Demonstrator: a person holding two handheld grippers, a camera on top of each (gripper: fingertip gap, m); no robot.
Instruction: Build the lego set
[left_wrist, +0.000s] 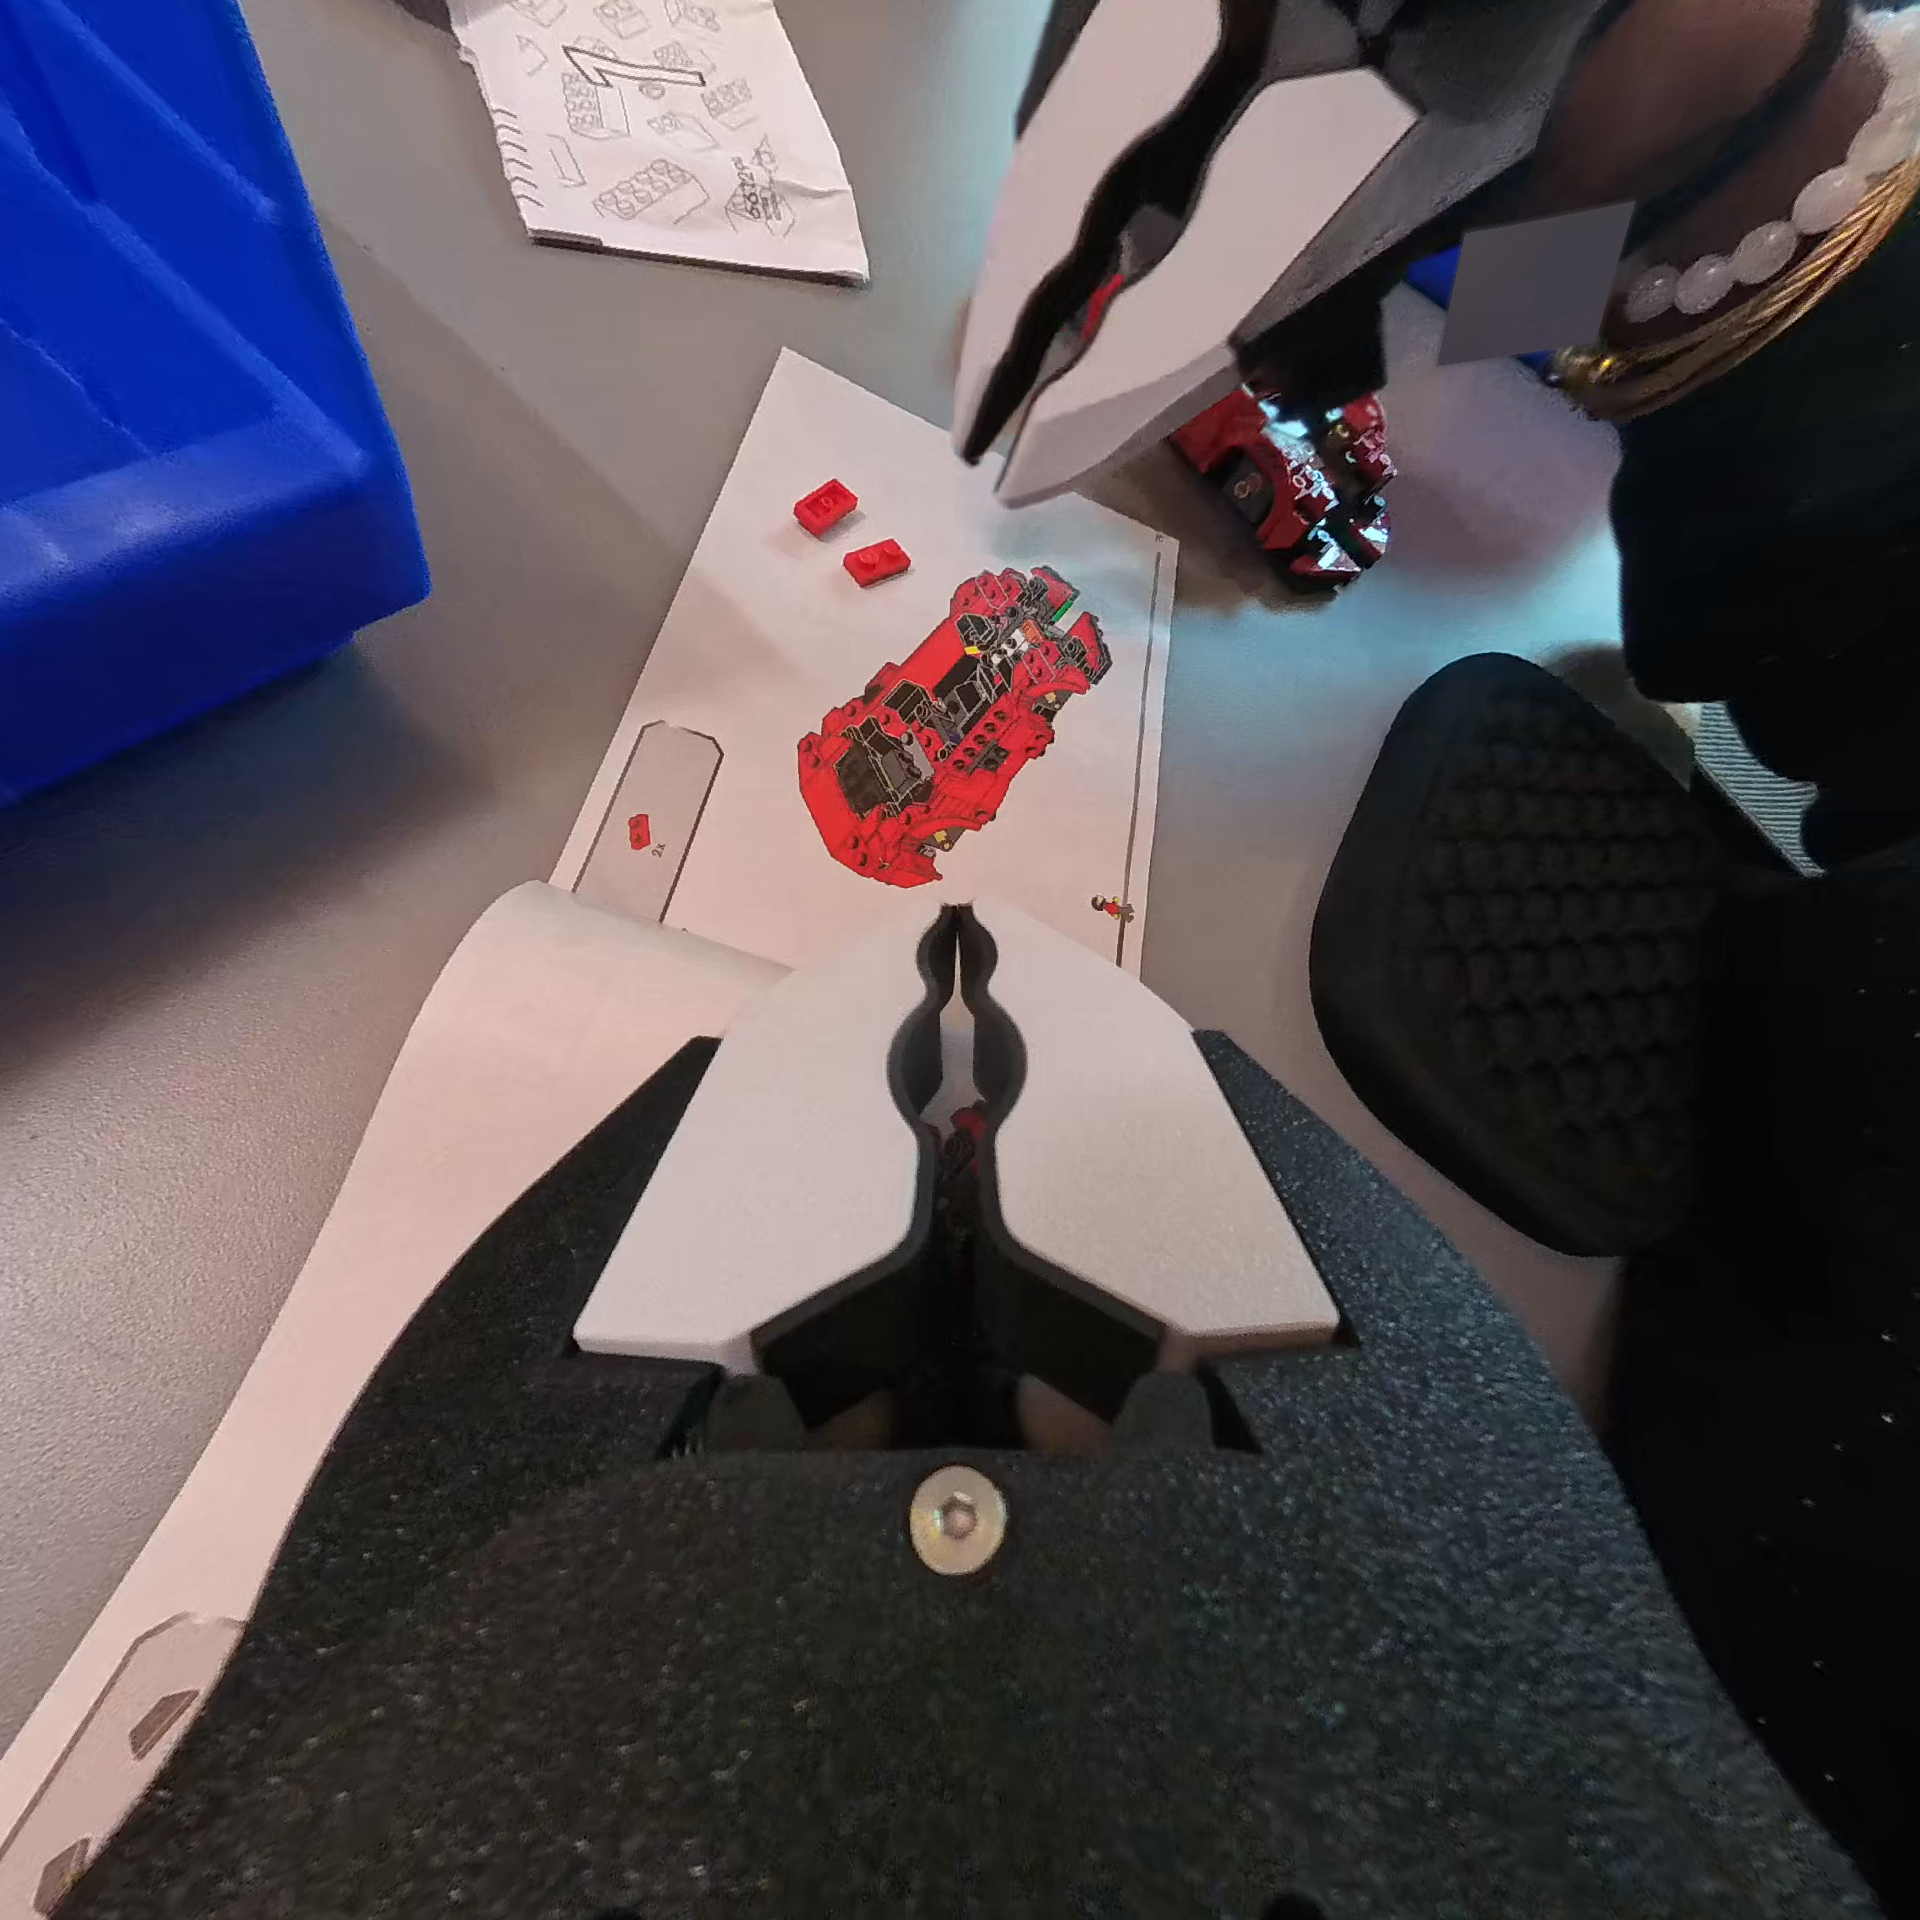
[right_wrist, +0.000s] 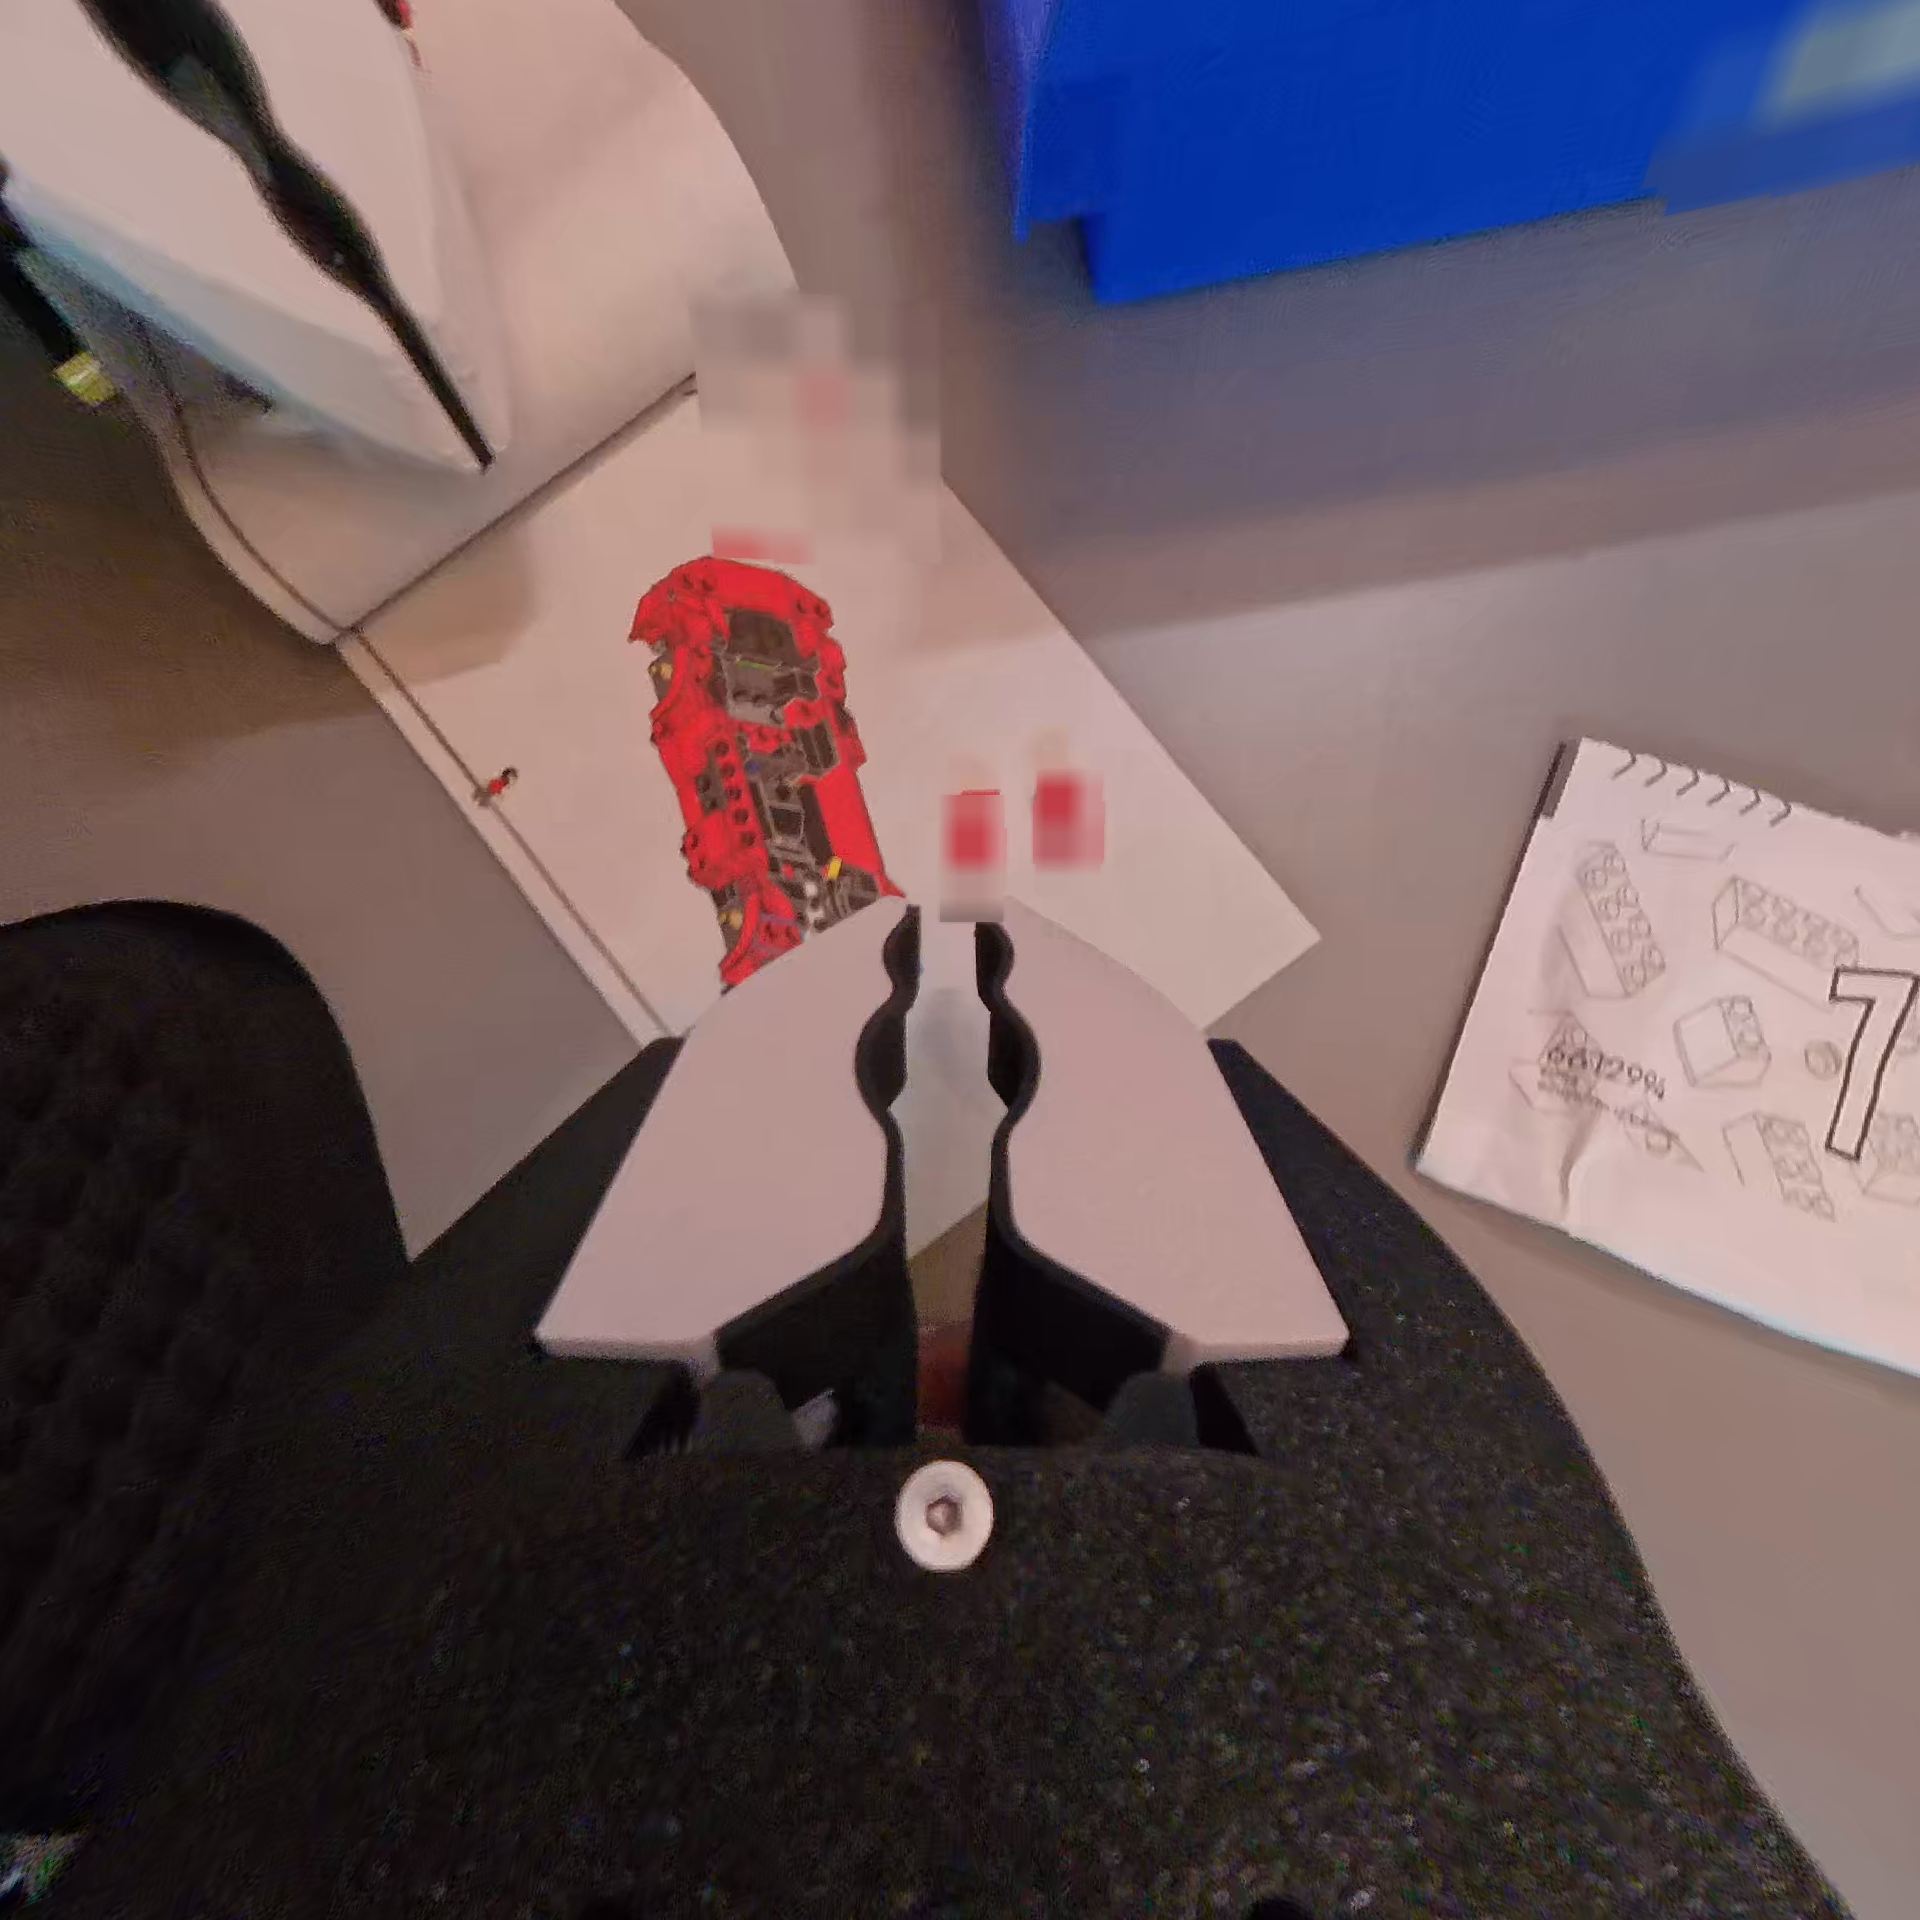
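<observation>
Two small red plates (left_wrist: 826, 507) (left_wrist: 876, 562) lie on the open instruction booklet (left_wrist: 769, 665), beside its printed picture of a red car. They show pixelated in the right wrist view (right_wrist: 975, 831) (right_wrist: 1065, 821). A partly built dark red car model (left_wrist: 1288, 488) stands on the table behind my right gripper (left_wrist: 987, 468). The right gripper hovers over the booklet's far edge, its fingers a narrow gap apart and nothing between the tips (right_wrist: 945, 925). My left gripper (left_wrist: 956, 914) is shut above the booklet's near part. A small red and dark bit shows deep in its jaws; I cannot tell what it is.
A blue bin (left_wrist: 156, 364) stands at the left, and also shows in the right wrist view (right_wrist: 1455, 125). A white paper parts bag (left_wrist: 665, 135) (right_wrist: 1714, 1039) lies beyond the booklet. A black mesh chair (left_wrist: 1507, 935) is at the table's edge. A braceleted wrist (left_wrist: 1766, 239) holds the right gripper. Some 11 cm of space lies between my two pairs of fingers.
</observation>
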